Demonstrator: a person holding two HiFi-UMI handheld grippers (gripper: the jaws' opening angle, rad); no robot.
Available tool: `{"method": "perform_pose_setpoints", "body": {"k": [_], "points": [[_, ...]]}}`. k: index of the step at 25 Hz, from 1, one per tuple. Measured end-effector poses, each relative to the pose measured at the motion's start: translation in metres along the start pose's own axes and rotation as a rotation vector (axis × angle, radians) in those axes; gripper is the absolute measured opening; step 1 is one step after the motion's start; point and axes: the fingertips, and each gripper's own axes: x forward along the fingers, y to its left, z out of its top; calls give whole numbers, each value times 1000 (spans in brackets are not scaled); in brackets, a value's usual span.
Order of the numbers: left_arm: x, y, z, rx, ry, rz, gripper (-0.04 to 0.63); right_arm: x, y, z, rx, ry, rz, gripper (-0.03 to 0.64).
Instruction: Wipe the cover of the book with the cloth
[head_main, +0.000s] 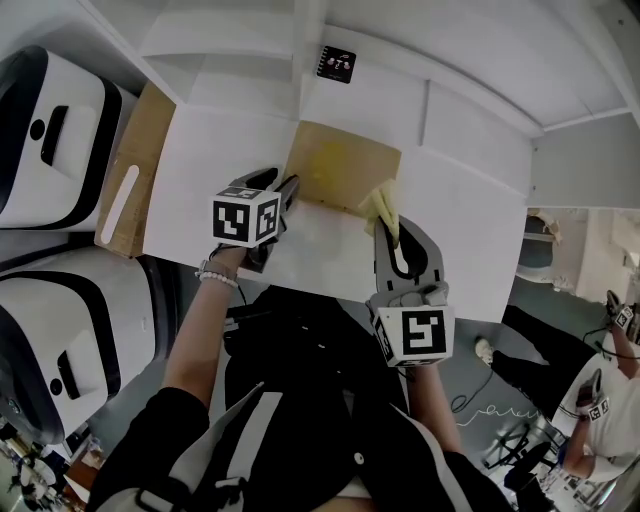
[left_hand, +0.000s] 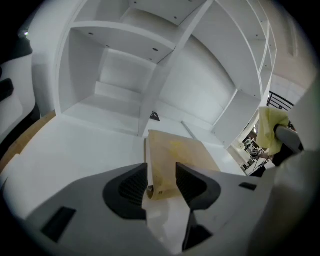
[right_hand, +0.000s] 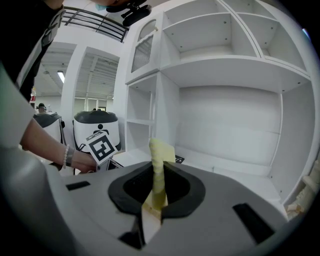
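The book (head_main: 340, 175), tan cover up, lies flat on the white bench (head_main: 200, 180), in front of the empty white shelves (left_hand: 120, 50). The yellow cloth (head_main: 383, 212) hangs over the book's near right corner; whether it touches the cover cannot be told. It stands up in a narrow fold from the right gripper (head_main: 400, 235), whose jaws are clenched on it.

The left gripper (head_main: 283, 195) is at the book's near left corner. Its jaws are released and wide apart, with that corner lying in the gap between them.

A small black marker card (head_main: 336, 63) sits behind the book, well apart from it. A strip of cardboard (head_main: 135, 170) lies along the bench's left edge, beside two white and black machines (head_main: 50, 130). Nothing lies on the cover.
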Motion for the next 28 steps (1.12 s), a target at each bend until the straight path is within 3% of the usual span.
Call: {"method": "perform_pose_setpoints", "body": {"k": [8,17,28], "points": [[17,9,-17,-60,61,20,163,7,3,-12,-4,31,10,38],[20,11,-19,-162,19,-30,161,19,2,-19,-7,54,21,38],[18,10,-19,-157,8,21,144,58,13,-18,-46,71,79,38]]}}
